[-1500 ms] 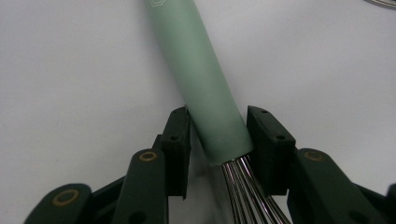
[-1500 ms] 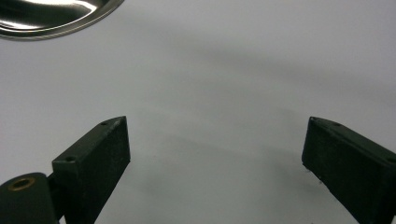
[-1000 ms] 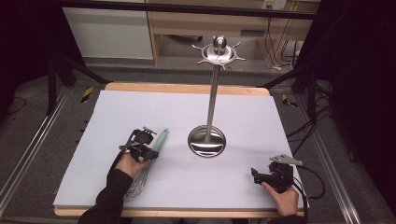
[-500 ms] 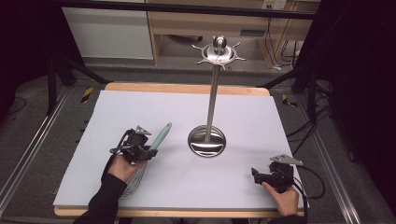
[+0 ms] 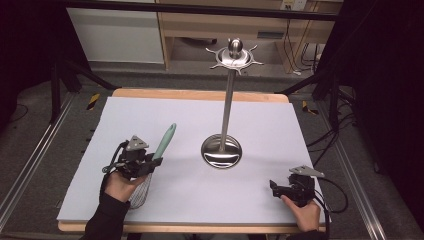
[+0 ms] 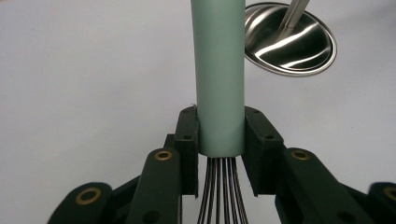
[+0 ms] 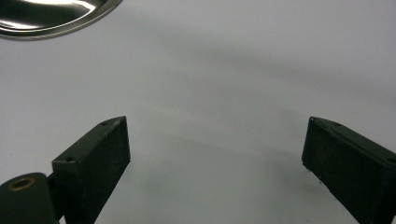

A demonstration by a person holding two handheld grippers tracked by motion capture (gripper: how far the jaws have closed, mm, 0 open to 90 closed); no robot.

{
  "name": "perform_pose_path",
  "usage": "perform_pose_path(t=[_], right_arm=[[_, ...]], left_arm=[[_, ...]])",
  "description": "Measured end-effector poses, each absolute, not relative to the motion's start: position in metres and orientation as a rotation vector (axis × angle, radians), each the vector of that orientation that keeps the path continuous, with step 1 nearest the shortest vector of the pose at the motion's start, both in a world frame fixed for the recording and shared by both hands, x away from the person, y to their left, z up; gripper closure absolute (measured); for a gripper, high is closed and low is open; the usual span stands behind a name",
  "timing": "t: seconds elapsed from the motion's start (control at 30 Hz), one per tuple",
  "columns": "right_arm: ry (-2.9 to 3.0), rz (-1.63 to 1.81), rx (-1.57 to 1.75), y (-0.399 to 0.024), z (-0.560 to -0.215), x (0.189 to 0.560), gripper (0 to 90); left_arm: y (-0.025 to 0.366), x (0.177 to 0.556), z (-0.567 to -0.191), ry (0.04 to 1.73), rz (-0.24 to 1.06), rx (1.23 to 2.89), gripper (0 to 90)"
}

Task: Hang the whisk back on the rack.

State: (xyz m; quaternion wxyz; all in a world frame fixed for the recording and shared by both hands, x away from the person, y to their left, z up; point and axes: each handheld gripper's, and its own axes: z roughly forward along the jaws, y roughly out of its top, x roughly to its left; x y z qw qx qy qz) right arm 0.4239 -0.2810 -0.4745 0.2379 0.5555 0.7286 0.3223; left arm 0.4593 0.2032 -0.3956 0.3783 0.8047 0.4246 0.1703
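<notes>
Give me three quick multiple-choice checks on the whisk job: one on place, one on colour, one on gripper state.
1. Where does the stand's round base sit?
A. mid-table, right of the whisk
B. at the table's left edge
C. off the table

2. What colour is the whisk handle?
A. red
B. pale green
C. black

3. How is the left gripper?
A. open, empty
B. shut on the whisk handle
C. shut on the stand's pole

Answers: 1 A, the base lies centre-table, right of the handle. 2 B, the handle is mint green. 3 B, both jaws press the handle just above the wires.
</notes>
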Motion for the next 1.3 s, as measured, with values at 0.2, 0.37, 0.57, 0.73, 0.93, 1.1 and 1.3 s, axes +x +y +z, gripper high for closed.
perform_pose_path(t=[0.2,0.37,0.57,0.73,0.93,1.1,1.3], right_arm=[[1.999,0.888,1.518,-0.282,-0.473,0.423,8.1],[2.001,0.889,1.513,-0.281,-0.474,0.423,8.1],[1.997,0.891,1.51,-0.282,-0.473,0.423,8.1],[1.995,0.894,1.515,-0.281,-0.473,0.423,8.1],[1.992,0.892,1.518,-0.281,-0.473,0.423,8.1],[1.987,0.904,1.527,-0.281,-0.473,0.423,8.1],[1.985,0.906,1.527,-0.281,-0.473,0.423,8.1]], left_arm=[[0.216,0.451,-0.385,1.069,0.48,1.959,68.7],[0.22,0.447,-0.379,1.041,0.518,1.897,68.8],[0.219,0.444,-0.37,1.006,0.554,1.857,68.8],[0.218,0.443,-0.362,0.984,0.569,1.821,68.7],[0.214,0.443,-0.352,0.949,0.583,1.819,68.7],[0.209,0.445,-0.347,0.931,0.585,1.805,68.7],[0.197,0.446,-0.338,0.894,0.574,1.78,68.7]])
